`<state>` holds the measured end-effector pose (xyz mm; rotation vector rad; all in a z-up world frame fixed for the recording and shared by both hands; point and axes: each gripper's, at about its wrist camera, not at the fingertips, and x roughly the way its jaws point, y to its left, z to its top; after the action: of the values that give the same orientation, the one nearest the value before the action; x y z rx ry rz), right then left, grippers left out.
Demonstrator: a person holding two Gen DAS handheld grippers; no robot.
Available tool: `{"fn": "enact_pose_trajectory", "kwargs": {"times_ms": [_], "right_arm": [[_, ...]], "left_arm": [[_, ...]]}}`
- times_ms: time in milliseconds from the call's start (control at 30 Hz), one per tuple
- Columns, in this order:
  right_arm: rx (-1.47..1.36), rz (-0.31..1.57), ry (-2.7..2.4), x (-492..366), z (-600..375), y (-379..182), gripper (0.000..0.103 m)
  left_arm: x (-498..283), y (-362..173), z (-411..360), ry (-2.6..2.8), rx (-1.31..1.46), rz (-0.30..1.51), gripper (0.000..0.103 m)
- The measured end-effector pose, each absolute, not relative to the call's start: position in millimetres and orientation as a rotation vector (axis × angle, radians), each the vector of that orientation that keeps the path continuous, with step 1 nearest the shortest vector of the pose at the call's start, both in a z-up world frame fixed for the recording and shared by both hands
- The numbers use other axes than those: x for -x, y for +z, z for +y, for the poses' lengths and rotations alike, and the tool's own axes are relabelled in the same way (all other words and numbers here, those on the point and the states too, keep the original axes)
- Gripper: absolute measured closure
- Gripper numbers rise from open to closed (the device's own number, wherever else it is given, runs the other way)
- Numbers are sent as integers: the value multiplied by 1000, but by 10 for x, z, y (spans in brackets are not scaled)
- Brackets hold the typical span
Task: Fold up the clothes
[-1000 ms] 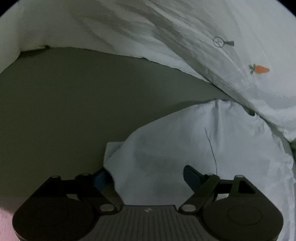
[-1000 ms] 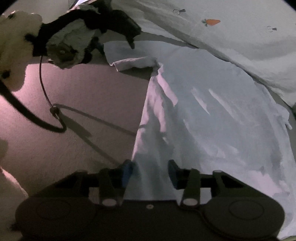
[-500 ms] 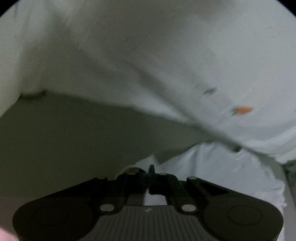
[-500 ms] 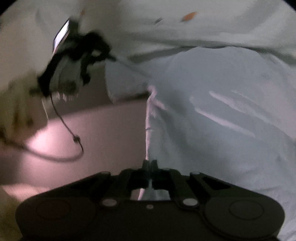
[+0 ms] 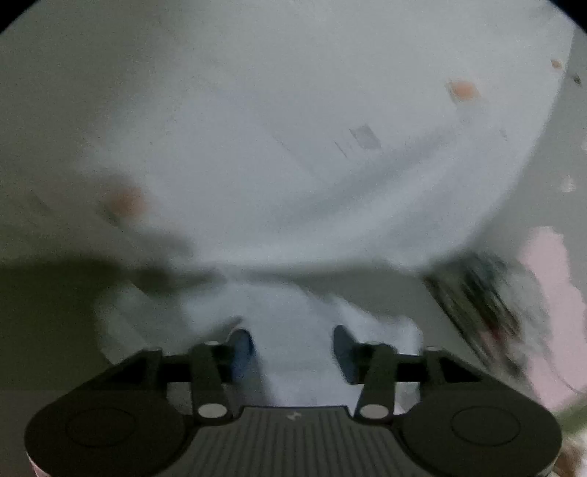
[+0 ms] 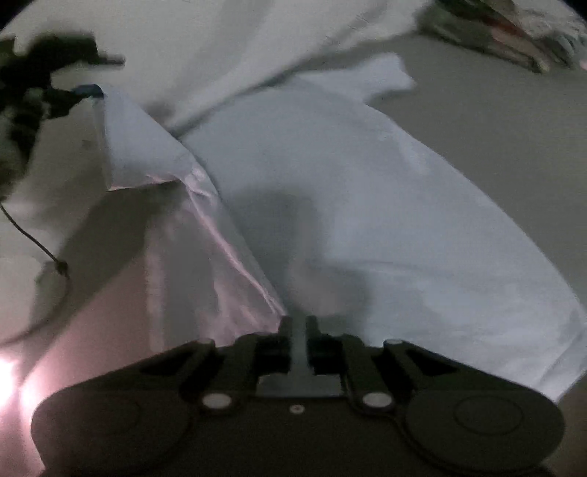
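Right gripper (image 6: pixel 297 323), jaws just eased, pinches the near edge of the pale garment (image 6: pixel 367 205) while I lift; left gripper (image 5: pixel 291 341) has just reopened, so that corner is released mid-fold.

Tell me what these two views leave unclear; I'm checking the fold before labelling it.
- Left wrist view: motion blur smears the printed sheet and a dark thing at the right.
- Right wrist view: the white garment runs under the right tool, hiding its near edge.
- Blurred pile, top right: unidentifiable.
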<state>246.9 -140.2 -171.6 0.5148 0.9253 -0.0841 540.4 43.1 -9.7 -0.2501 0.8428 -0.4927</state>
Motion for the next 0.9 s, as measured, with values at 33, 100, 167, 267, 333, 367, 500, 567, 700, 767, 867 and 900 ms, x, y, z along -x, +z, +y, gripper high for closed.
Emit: {"fn": "enact_pose_trajectory", "kwargs": {"times_ms": [33,100,167,267,333,367,500,567,700,767,867,900], "right_arm": [[-529,920,-79,-2441,-1490,-1728,79],[-553,904,-34,-2378,-1600,-1697,64],[-537,904,37,-2368,-1597,-1658,61],[-431,928,157,-2443,-1468,-1619,58],[-348,949,233,-2529,-1360,-1613,57],[-320,956,270,-2566,-1303,-1620,56],[-222,939,382,-2756,-1079,-1595,49],[-154,902,452,-2788,-904,-1561,41],[12,896,562,-2857,-452,-1547,31],[85,891,572,-2845,-180,-1546,29],[217,928,547,-2818,189,-1648,26],[284,938,514,-2799,316,-1712,29]], "left_arm": [[-5258,-157,411,-495,244,842,48],[-4942,-267,419,-479,222,841,40],[-4617,-343,547,-430,204,858,40],[-4118,-461,871,-288,186,893,40],[-3854,-500,1179,-165,195,920,39],[-3736,-510,1350,-102,206,934,39],[-3322,-503,2021,116,367,941,35],[-3116,-482,2264,168,421,917,33],[-2867,-495,2422,177,448,901,30],[-2780,-526,2449,159,465,905,30],[-2678,-625,2434,107,481,913,29],[-2648,-664,2416,86,483,916,29]]}}
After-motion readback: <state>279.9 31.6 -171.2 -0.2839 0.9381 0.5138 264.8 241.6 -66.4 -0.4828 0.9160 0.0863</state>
